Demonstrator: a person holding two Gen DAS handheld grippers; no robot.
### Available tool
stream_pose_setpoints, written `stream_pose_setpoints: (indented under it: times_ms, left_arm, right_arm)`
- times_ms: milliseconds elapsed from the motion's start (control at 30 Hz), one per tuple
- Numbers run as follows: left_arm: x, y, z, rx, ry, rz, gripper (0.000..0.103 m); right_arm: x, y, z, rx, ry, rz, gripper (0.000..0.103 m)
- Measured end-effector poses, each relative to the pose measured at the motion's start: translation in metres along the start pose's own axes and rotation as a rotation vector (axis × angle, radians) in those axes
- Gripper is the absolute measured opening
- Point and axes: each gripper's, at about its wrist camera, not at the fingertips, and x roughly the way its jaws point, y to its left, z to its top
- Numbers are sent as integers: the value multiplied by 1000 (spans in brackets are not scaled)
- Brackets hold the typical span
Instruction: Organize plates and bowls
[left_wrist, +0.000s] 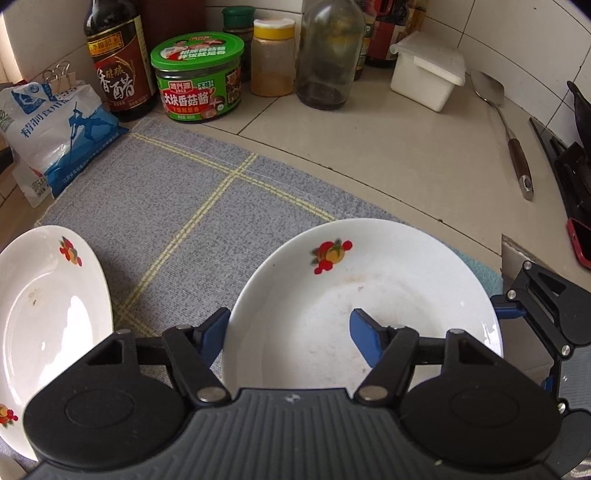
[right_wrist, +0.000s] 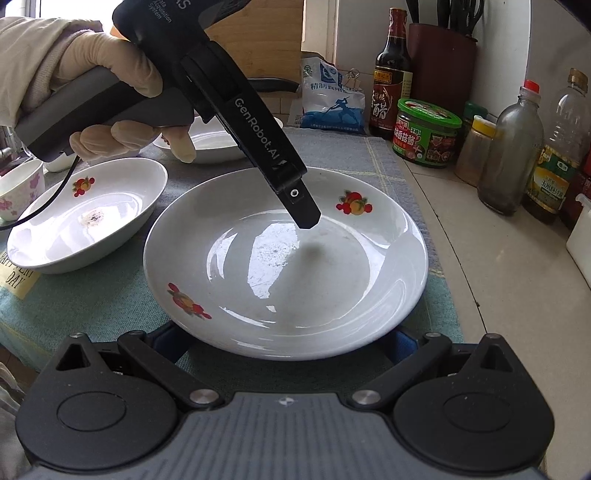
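Fingers of the left gripper (left_wrist: 290, 319) stand parted astride the left rim of a round white ceramic plate with fruit motifs (left_wrist: 369, 280): one blue pad (left_wrist: 214, 330) lies just outside the rim and the other hangs over the plate's well, so nothing is pinched. From the right wrist view this gripper slants down from above, held in a gloved hand (right_wrist: 110, 81), its visible fingertip just above the plate's inner surface.

Fingers of the right gripper (right_wrist: 286, 341) are spread wide and released, their blue tips hidden beneath the near rim of the plate.

Left of the left gripper's fingers, apart from the plate, rests an oval white dish with the same fruit motifs (left_wrist: 44, 314). Both pieces lie on a grey woven cloth with yellow lines (left_wrist: 184, 206).

Beyond the fingers, along the tiled wall, stand a blue-and-white plastic bag closed with a clip (left_wrist: 55, 129), a dark glass sauce bottle (left_wrist: 118, 62), a green-lidded jar (left_wrist: 197, 77) and a white lidded box (left_wrist: 428, 70). To the far right lies a metal spatula with a wooden handle (left_wrist: 506, 129).
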Motion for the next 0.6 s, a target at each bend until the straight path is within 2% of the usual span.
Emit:
stream_pose_setpoints:
  times_ms: [200, 600]
  left_arm:
    - [2, 3, 4, 25, 21, -27, 68]
    - [-3, 5, 6, 48, -12, -38, 68]
  right_arm:
    - [1, 1, 4, -2, 18, -2, 103]
    - [3, -4, 13, -15, 48, -6, 103]
